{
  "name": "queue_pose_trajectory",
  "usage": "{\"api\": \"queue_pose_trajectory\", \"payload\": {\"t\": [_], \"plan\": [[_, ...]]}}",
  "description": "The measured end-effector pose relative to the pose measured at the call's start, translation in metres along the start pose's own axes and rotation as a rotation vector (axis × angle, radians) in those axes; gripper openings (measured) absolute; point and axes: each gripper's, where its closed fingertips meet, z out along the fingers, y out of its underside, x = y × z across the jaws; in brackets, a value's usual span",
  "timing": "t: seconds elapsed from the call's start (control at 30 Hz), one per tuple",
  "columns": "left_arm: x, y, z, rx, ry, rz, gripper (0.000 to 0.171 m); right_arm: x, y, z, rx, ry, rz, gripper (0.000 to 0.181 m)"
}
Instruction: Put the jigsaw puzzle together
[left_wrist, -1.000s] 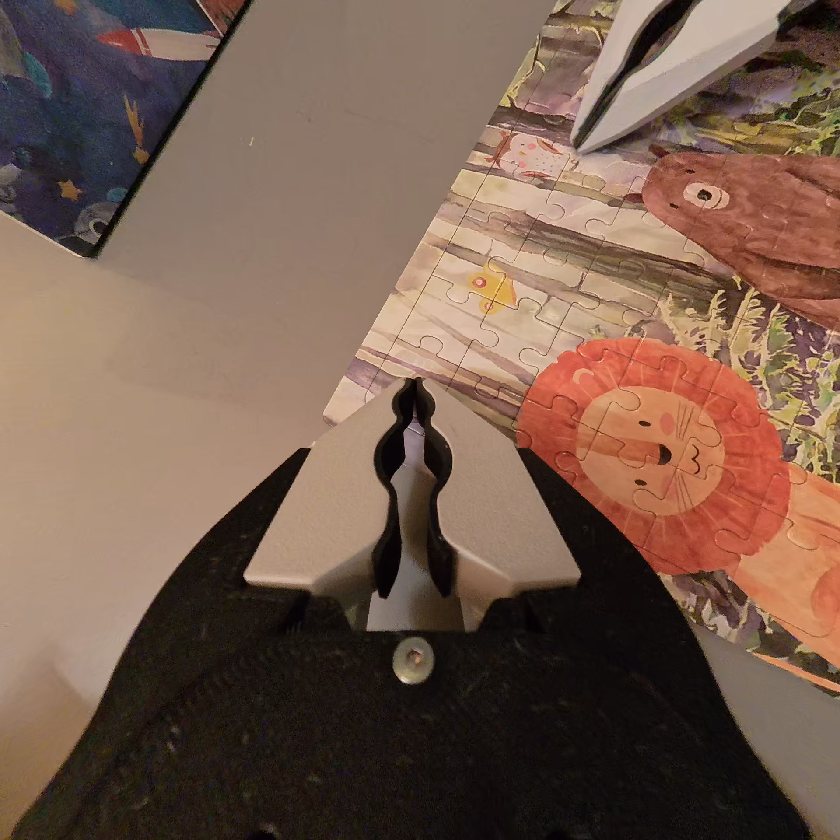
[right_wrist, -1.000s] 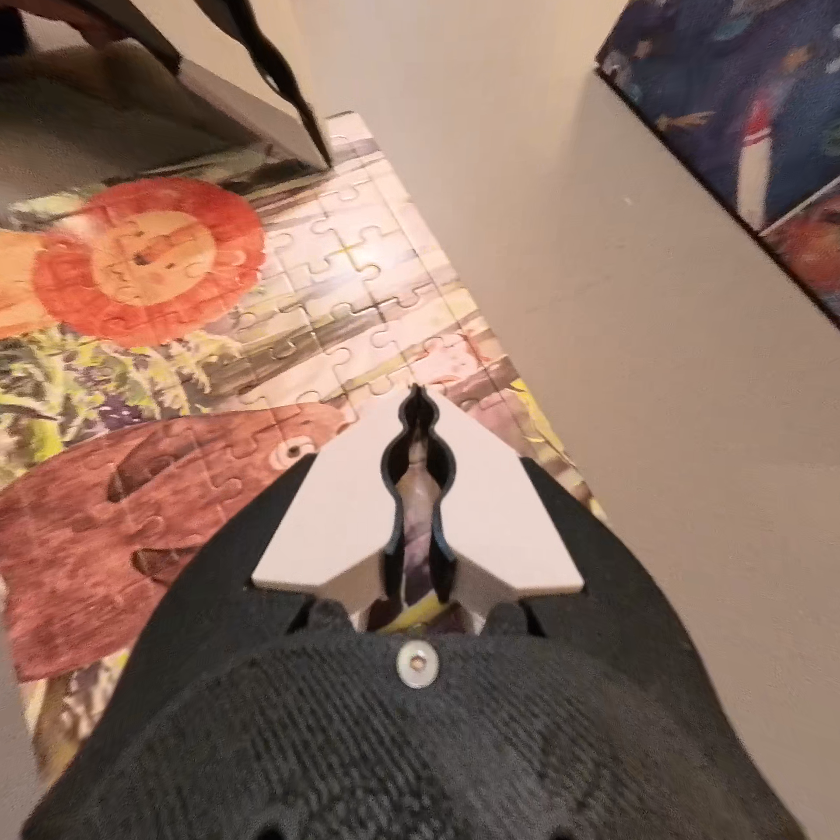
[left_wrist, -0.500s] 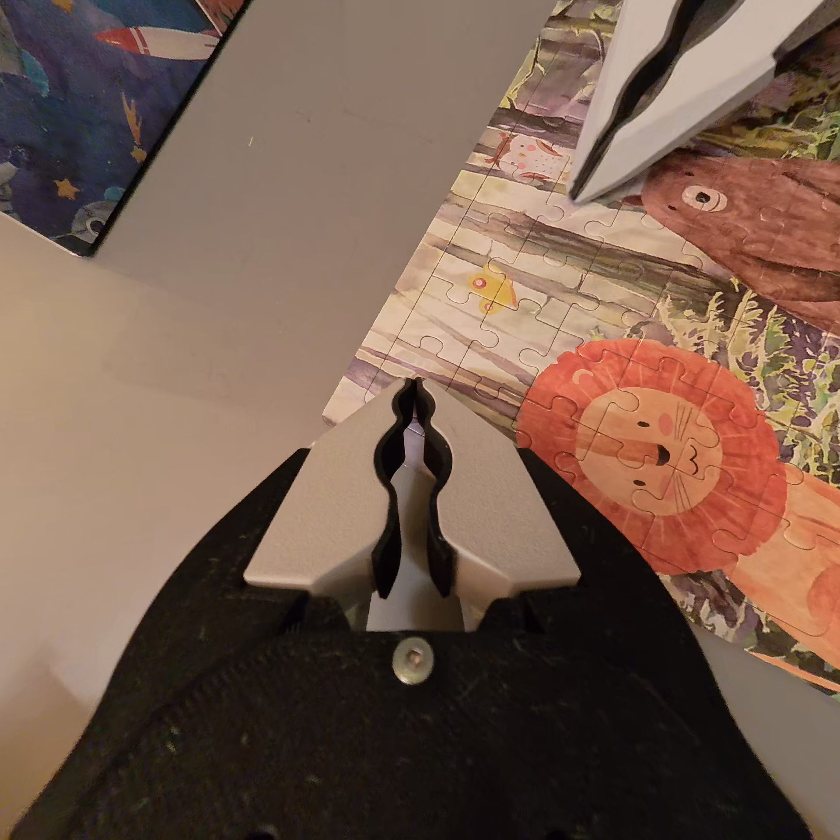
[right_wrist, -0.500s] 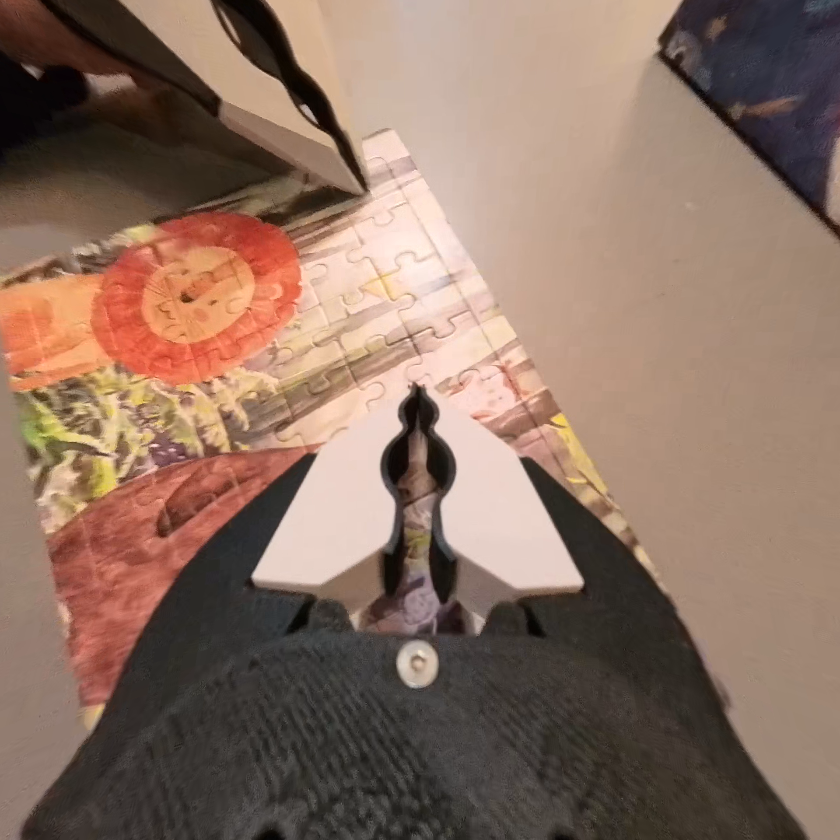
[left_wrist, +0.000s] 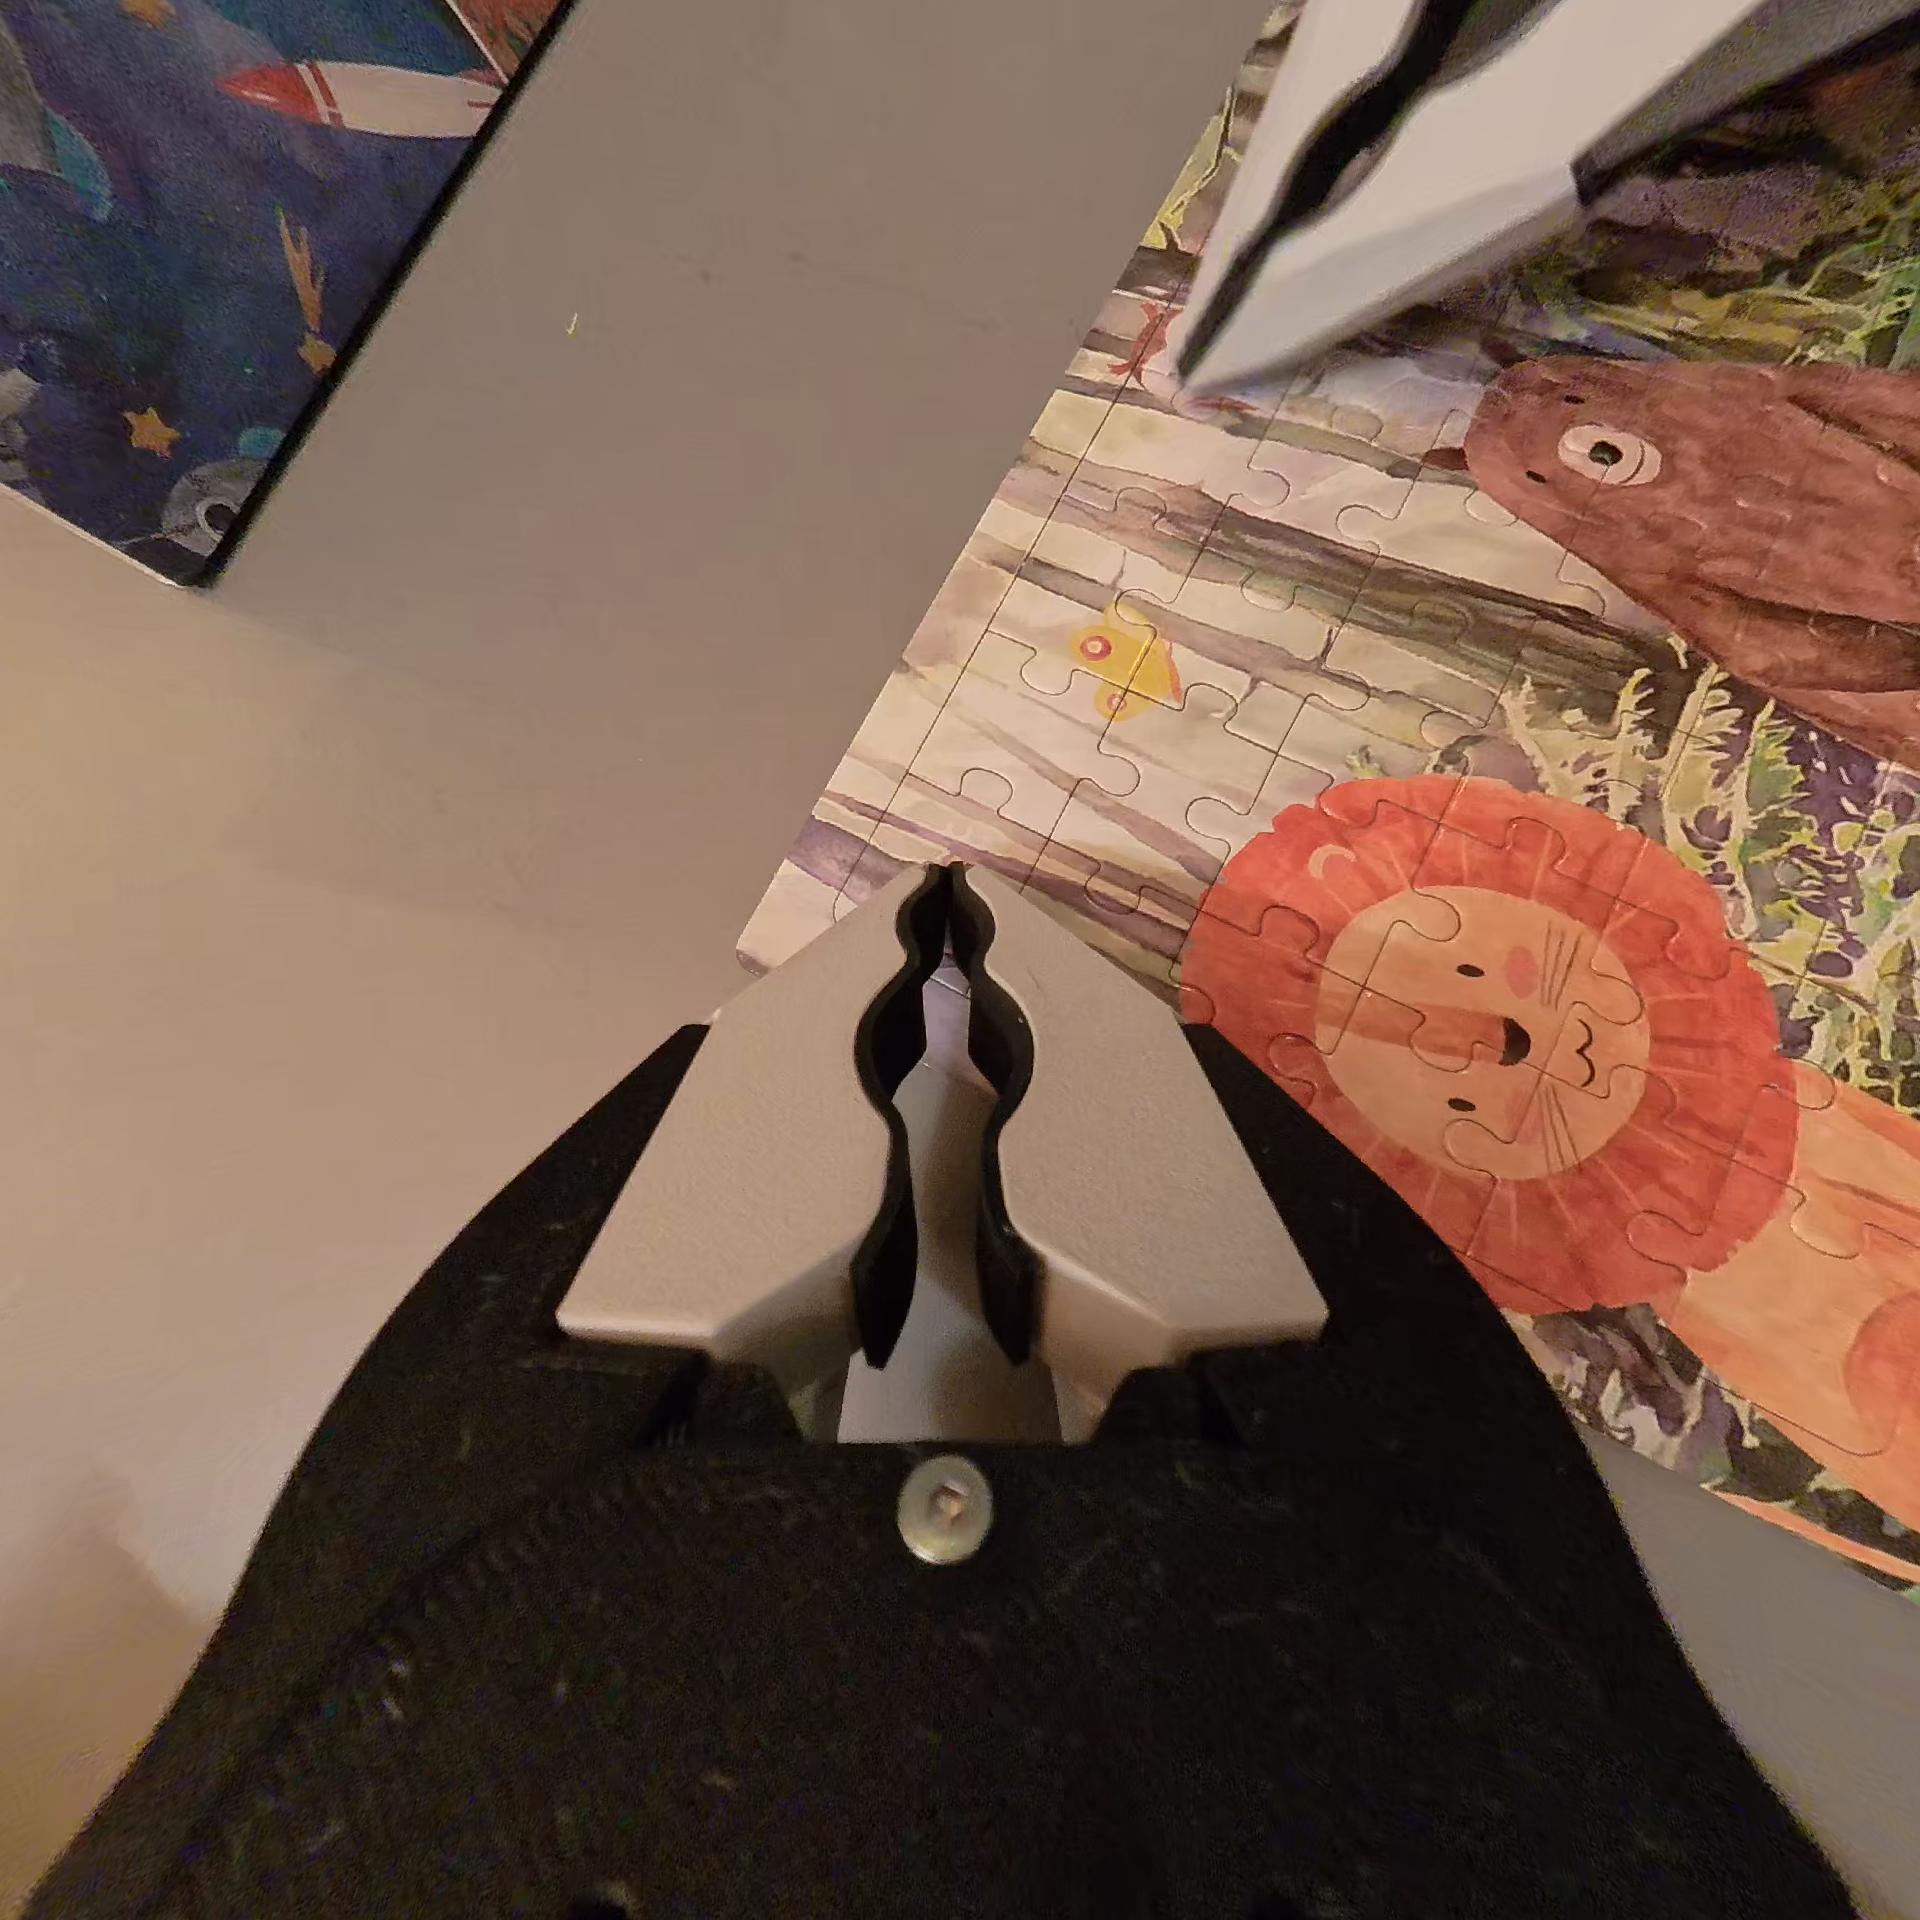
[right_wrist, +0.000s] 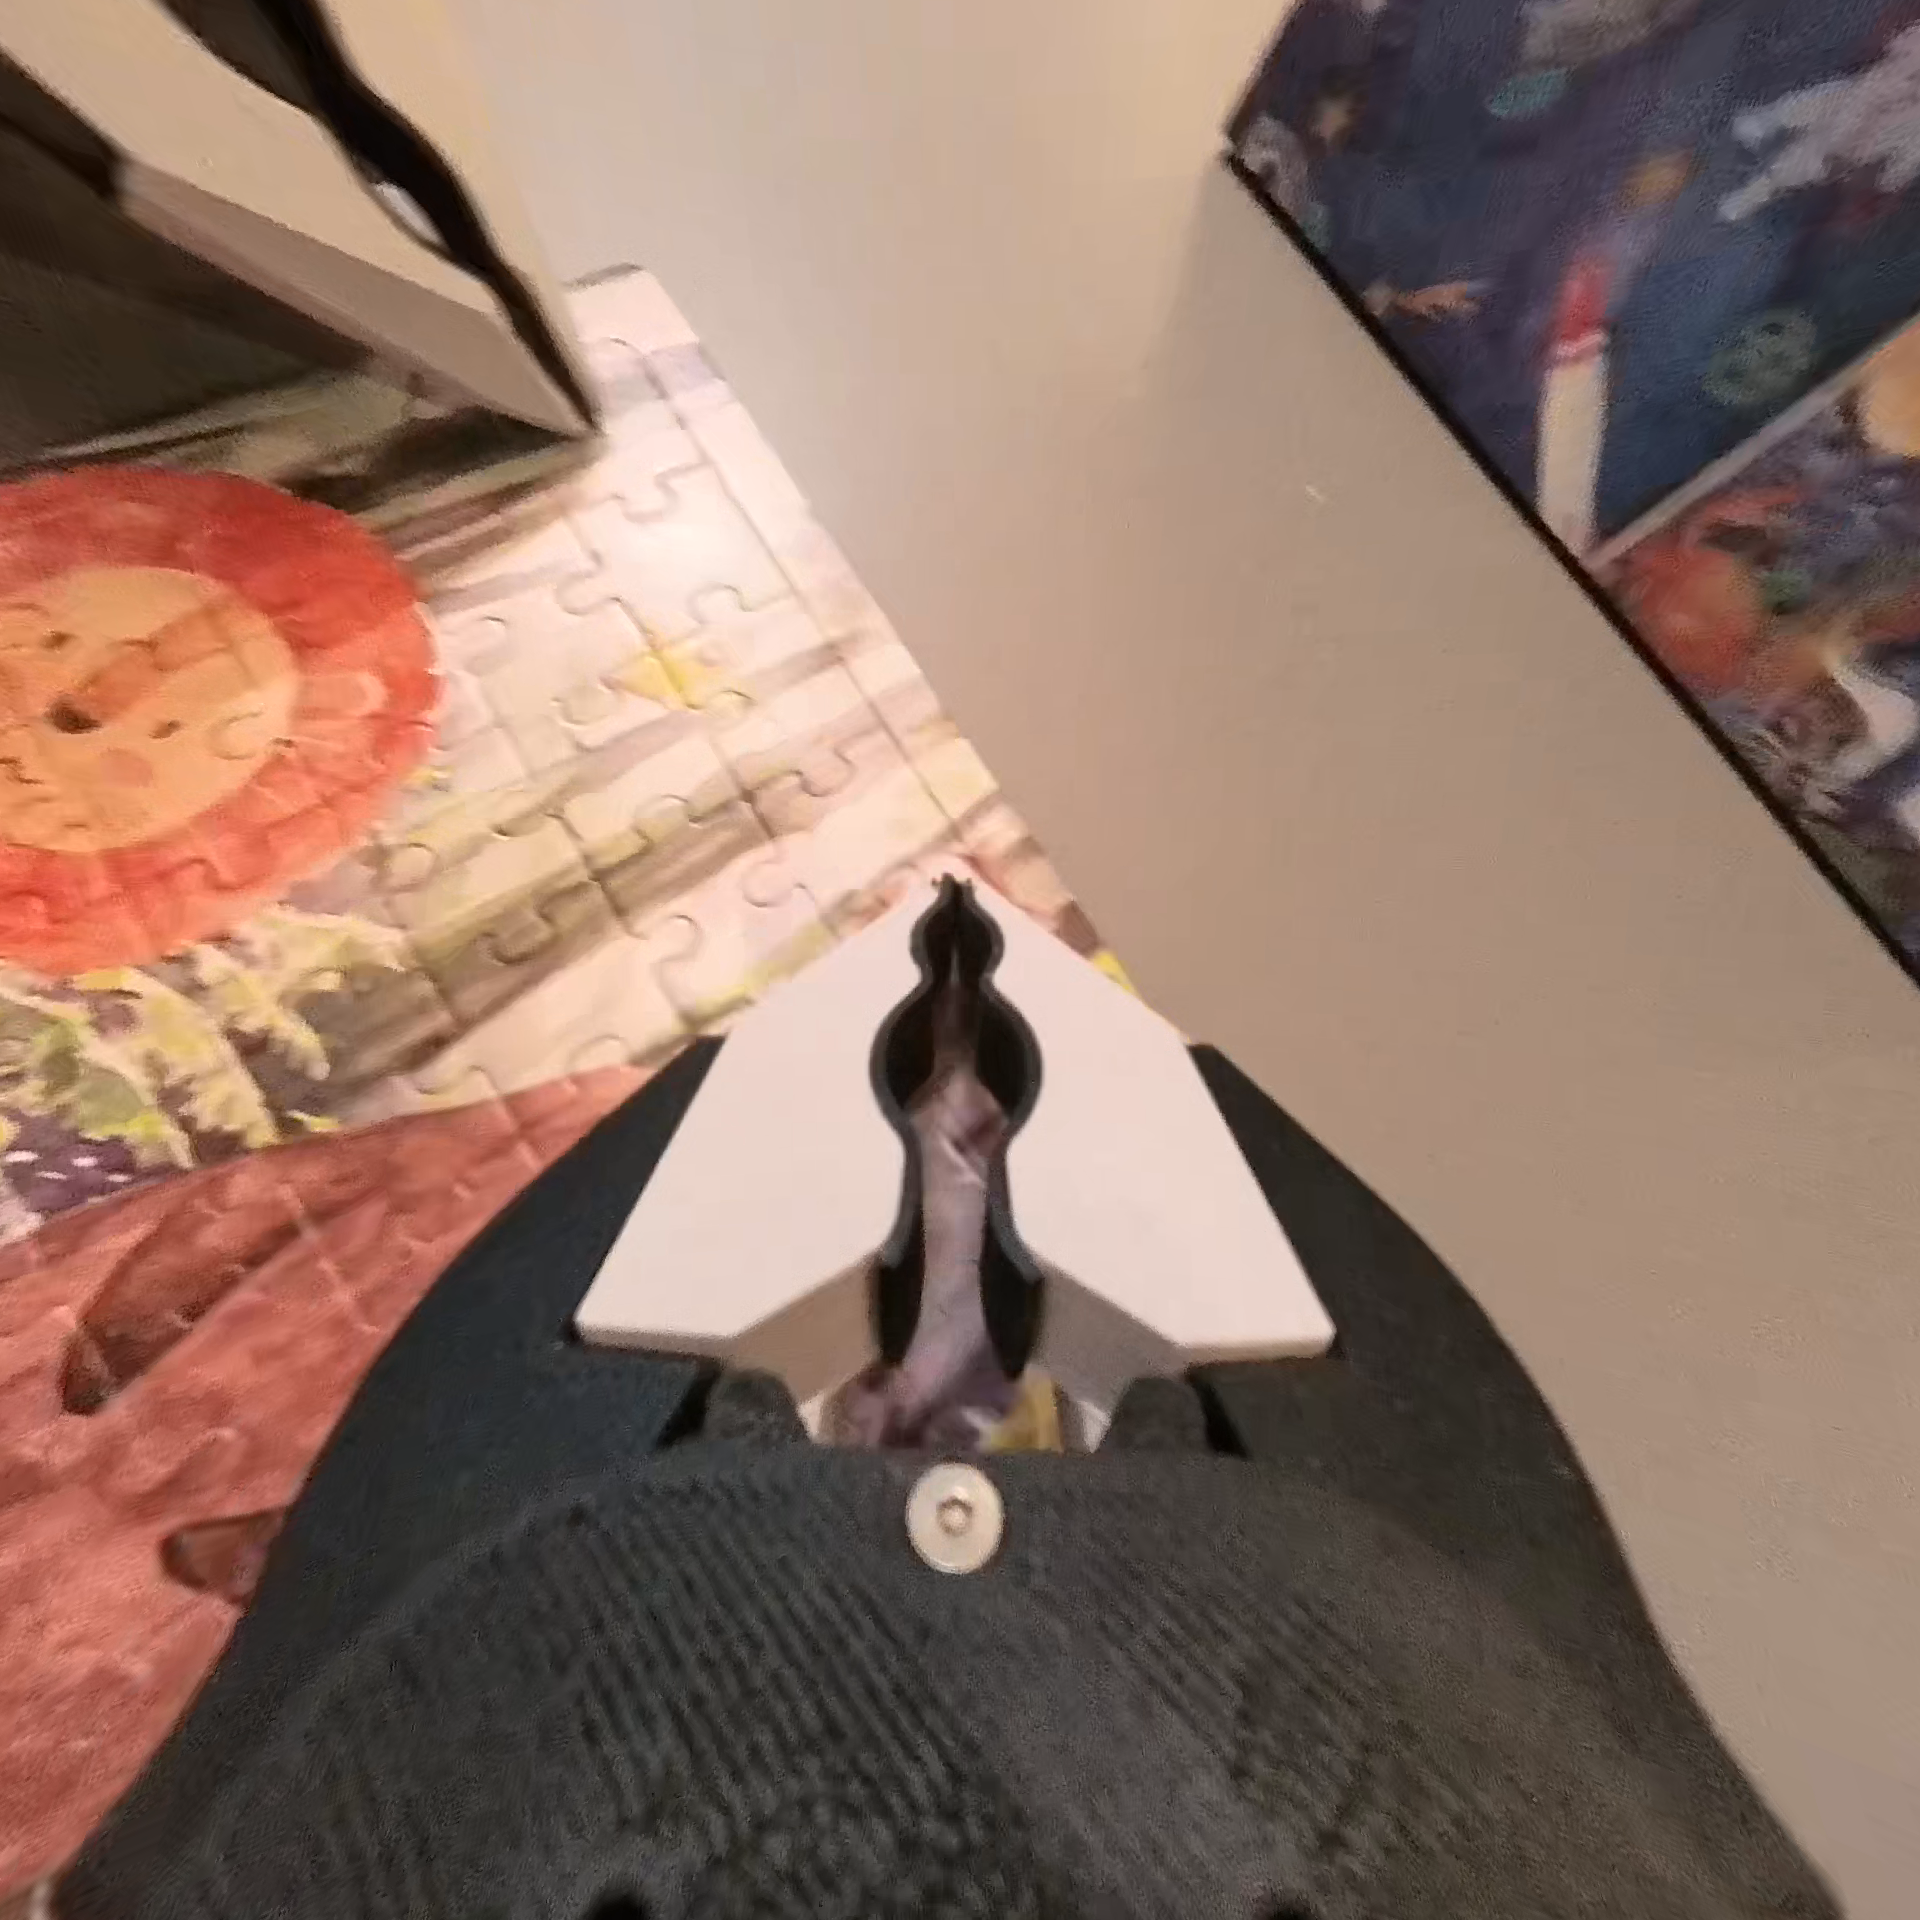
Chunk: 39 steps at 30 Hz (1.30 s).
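An assembled jigsaw puzzle (left_wrist: 1299, 665) with a lion (left_wrist: 1486, 1049) and a brown animal (left_wrist: 1745, 530) lies flat on a pale table (left_wrist: 364, 831). The left gripper (left_wrist: 948, 878), jaws together and empty, is at the puzzle's near corner. The right gripper (right_wrist: 951, 888), jaws together, is over the puzzle's edge. A dark space-themed picture (right_wrist: 1662, 312) lies well apart; only the right wrist view, blurred, shows its orange panel.

A plain beige table (left_wrist: 436, 935) carries an assembled jigsaw puzzle (left_wrist: 1351, 727) lying flat, its pieces interlocked into a picture of an orange-maned lion and a brown animal among foliage. Well apart from it, at the table's far side, lies a dark blue space-themed board (right_wrist: 1621, 291) (rocket and stars visible, its nature unclear), also flat.
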Motion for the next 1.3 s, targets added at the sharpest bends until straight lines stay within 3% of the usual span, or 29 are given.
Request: {"api": "queue_pose_trajectory", "payload": {"t": [0.13,0.23,0.3,0.4,0.43,0.5,0.6,0.7,0.77,0.87,0.9,0.97,1.07,1.13,1.2,1.3], "plan": [[0.000,0.000,0.000,0.001,0.000,0.000,0.000,0.044,0.026,-0.014,-0.044,0.071,0.141,0.000],[0.000,0.000,0.000,0.001,0.001,-0.002,0.000,0.050,0.035,-0.020,-0.043,0.020,0.223,0.000],[0.000,0.000,0.000,0.004,0.005,-0.004,0.000,0.025,0.025,-0.017,-0.003,-0.094,0.202,0.000],[0.000,0.000,0.000,0.006,0.014,-0.010,0.000,-0.041,0.005,-0.013,0.047,-0.352,0.063,0.000],[0.000,0.000,0.000,0.007,0.016,-0.012,0.000,-0.050,0.003,-0.013,0.046,-0.365,0.018,0.000],[0.000,0.000,0.000,0.008,0.016,-0.012,0.000,-0.026,0.007,-0.011,0.025,-0.223,-0.004,0.000],[0.000,0.001,0.000,0.009,0.017,-0.012,0.000,0.036,0.031,-0.020,-0.036,-0.004,0.120,0.000],[0.000,0.000,0.000,0.008,0.016,-0.010,0.000,0.050,0.042,-0.027,-0.022,-0.039,0.270,0.000],[0.000,0.000,0.000,0.007,0.016,-0.010,0.000,0.037,0.036,-0.025,-0.005,-0.087,0.245,0.000],[0.000,0.000,0.000,0.010,0.022,-0.016,0.000,-0.027,0.017,-0.023,0.019,-0.353,0.092,0.000],[0.000,0.000,0.000,0.011,0.023,-0.017,0.000,-0.036,0.016,-0.024,0.015,-0.378,0.046,0.000],[0.000,0.000,0.000,0.011,0.022,-0.018,0.000,-0.012,0.023,-0.024,0.003,-0.262,0.031,0.000],[0.000,0.000,0.000,0.010,0.018,-0.013,0.000,0.050,0.049,-0.034,-0.061,-0.050,0.153,0.000],[0.000,0.000,0.000,0.009,0.017,-0.012,0.000,0.062,0.057,-0.039,-0.053,-0.059,0.234,0.000],[0.000,0.000,0.000,0.008,0.018,-0.012,0.000,0.047,0.051,-0.038,-0.024,-0.151,0.243,0.000],[0.000,0.000,0.001,0.011,0.021,-0.015,0.000,-0.007,0.035,-0.035,0.006,-0.357,0.071,0.000]]}}
